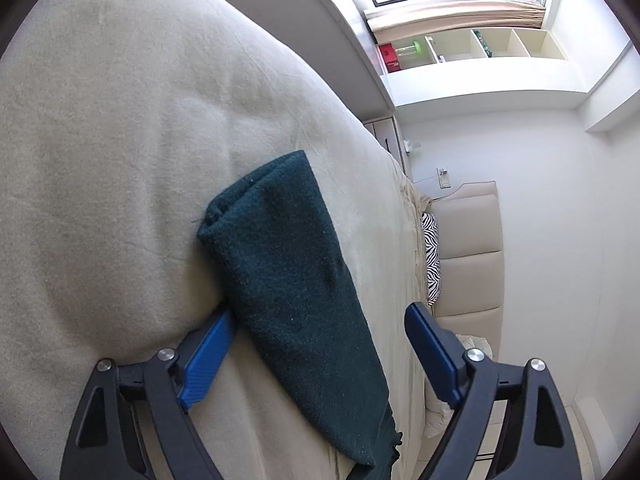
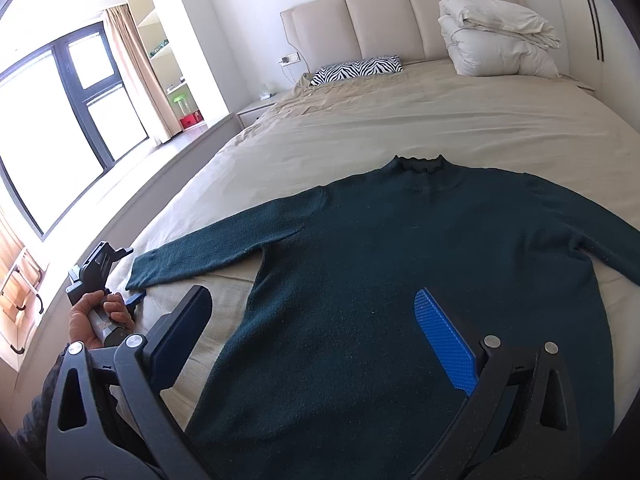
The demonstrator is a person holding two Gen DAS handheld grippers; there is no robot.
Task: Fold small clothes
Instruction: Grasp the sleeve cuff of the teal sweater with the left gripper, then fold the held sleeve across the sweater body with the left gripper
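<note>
A dark green sweater (image 2: 400, 280) lies flat on the beige bed sheet (image 2: 400, 120), collar toward the headboard, both sleeves spread out. My right gripper (image 2: 312, 312) is open and hovers over the sweater's lower body, holding nothing. My left gripper (image 1: 320, 320) is open with its jaws on either side of the left sleeve (image 1: 288, 272), near the cuff; one pad (image 1: 208, 356) rests on the sheet beside the sleeve. In the right wrist view the left gripper (image 2: 134, 298) sits at the sleeve's cuff, held by a hand.
A zebra-print pillow (image 2: 356, 69) and a folded white duvet (image 2: 496, 36) lie by the padded headboard (image 2: 380, 20). The bed's left edge drops to a window ledge (image 2: 168, 160). A nightstand (image 2: 256, 108) stands at the far left corner.
</note>
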